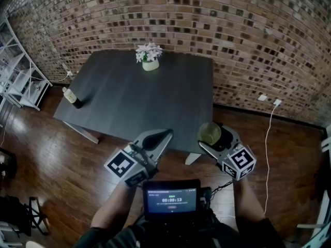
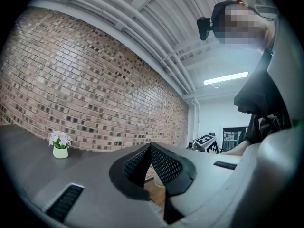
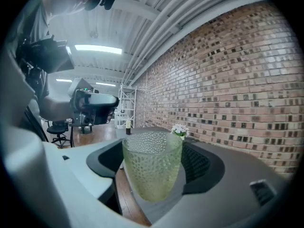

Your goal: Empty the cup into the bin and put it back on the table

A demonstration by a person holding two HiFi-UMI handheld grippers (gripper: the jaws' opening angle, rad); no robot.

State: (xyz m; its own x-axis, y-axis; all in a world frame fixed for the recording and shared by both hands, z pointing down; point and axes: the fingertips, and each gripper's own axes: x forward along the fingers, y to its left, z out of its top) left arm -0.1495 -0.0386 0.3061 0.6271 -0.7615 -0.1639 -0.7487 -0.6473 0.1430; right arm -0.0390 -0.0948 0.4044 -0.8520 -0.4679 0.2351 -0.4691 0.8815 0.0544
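A green dimpled glass cup [image 1: 209, 133] stands upright between the jaws of my right gripper [image 1: 216, 140], which is shut on its sides. It hangs by the near right corner of the dark table [image 1: 139, 97]. In the right gripper view the cup [image 3: 152, 170] fills the gap between the black pads [image 3: 197, 163], and nothing shows inside it. My left gripper [image 1: 161, 137] is to the left at the table's front edge, its jaws together with nothing held; its pads [image 2: 164, 165] meet at the tips. No bin is in view.
A small white-flowered pot [image 1: 149, 57] stands at the table's far edge and a dark bottle [image 1: 72, 98] near its left corner. White shelving [image 1: 18, 79] stands at the left wall. A cable [image 1: 268, 138] hangs from a wall socket on the right. A screen [image 1: 171, 200] sits at my chest.
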